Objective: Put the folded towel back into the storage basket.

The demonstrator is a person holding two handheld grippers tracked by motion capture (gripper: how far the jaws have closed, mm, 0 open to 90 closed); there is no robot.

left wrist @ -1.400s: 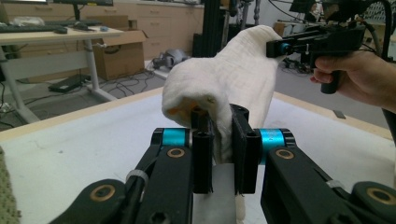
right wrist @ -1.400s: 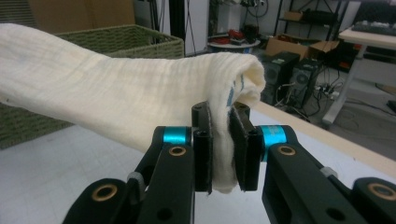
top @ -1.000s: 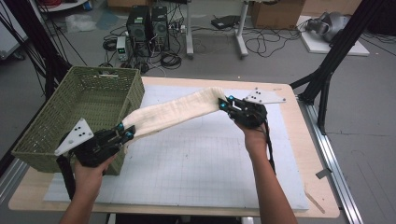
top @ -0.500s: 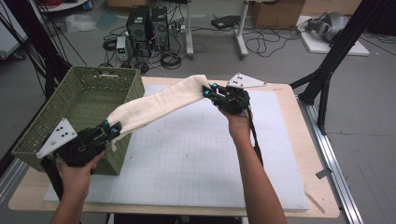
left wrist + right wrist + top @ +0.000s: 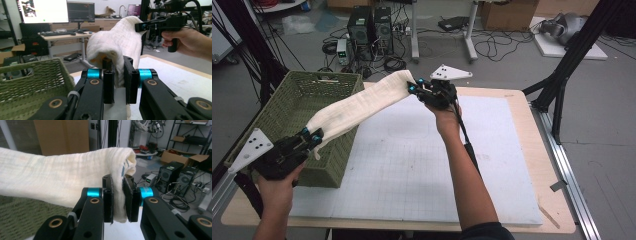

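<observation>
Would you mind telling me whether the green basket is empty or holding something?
Apparently empty: the green basket shows bare weave inside; the towel hangs above it.

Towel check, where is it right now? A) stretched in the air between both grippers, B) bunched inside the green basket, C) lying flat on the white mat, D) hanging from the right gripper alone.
A: the towel spans in the air from the left gripper, beside the green basket, to the right gripper, each with its jaws clamped on an end.
</observation>
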